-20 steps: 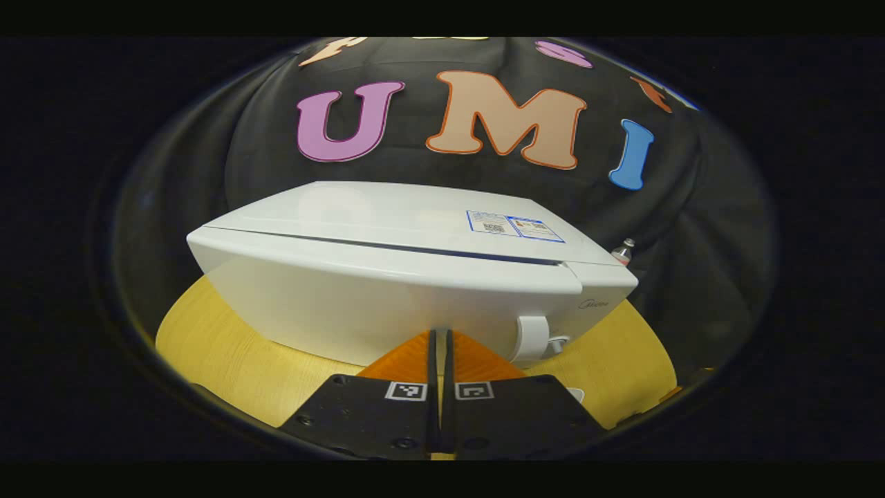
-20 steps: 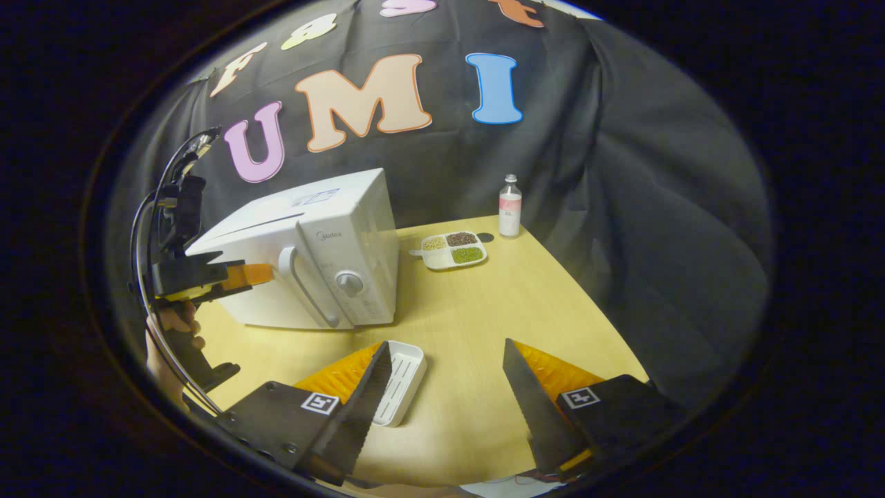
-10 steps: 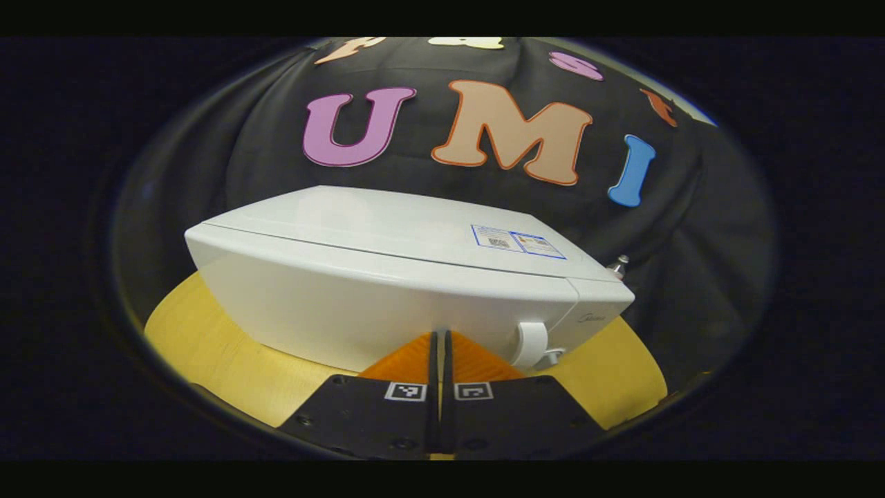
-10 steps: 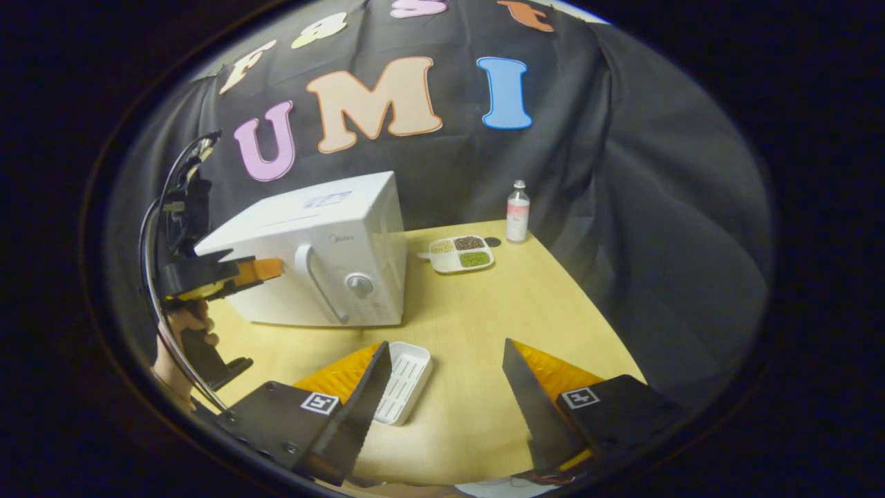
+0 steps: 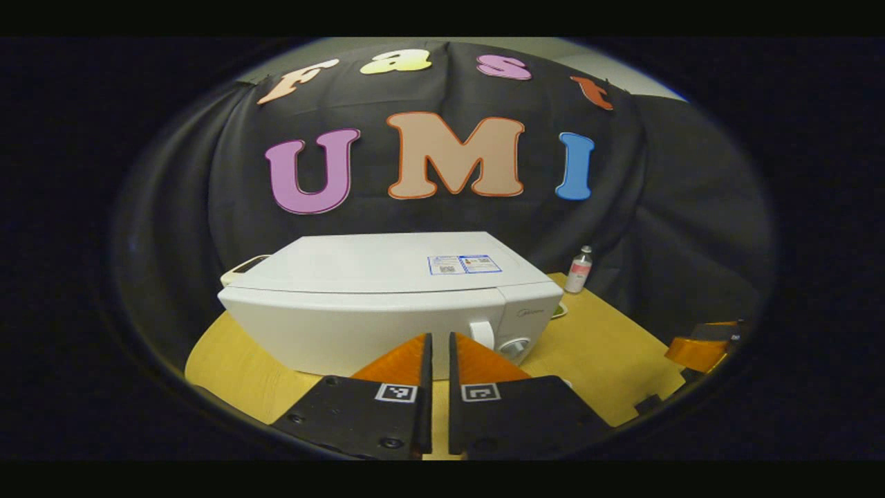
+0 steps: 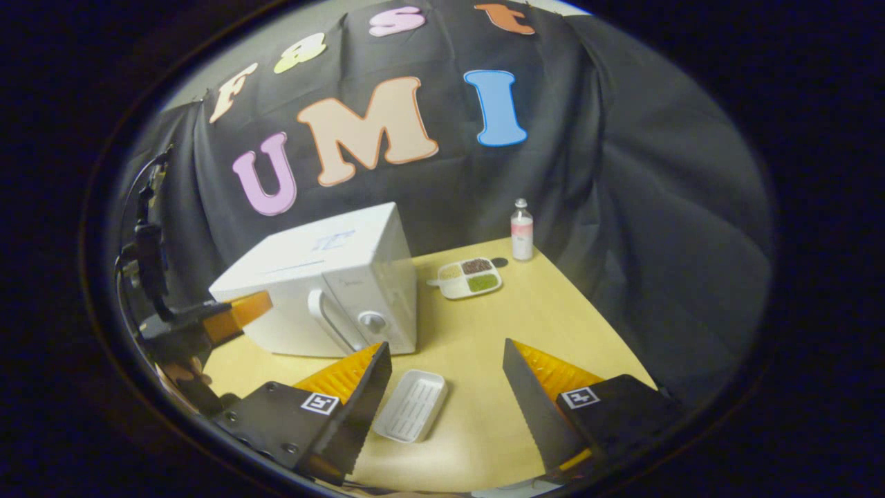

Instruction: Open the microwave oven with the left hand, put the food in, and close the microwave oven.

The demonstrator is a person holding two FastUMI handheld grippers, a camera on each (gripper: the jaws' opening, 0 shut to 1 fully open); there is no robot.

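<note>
Microwave oven point(image 5: 387, 311): door closed, on table point(image 6: 511, 325).
Left claw point(image 5: 436, 342): narrow gap, holding nothing.
Right claw point(image 6: 446, 363): wide, above white tray point(image 6: 411, 404).

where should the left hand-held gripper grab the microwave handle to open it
Grip the handle on its vertical bar, which stands proud of the closed door on the microwave front, beside the dial. Come from the front with one finger each side of the bar. The left hand-held gripper, nearly closed now, would probably need to open wider first.
</note>
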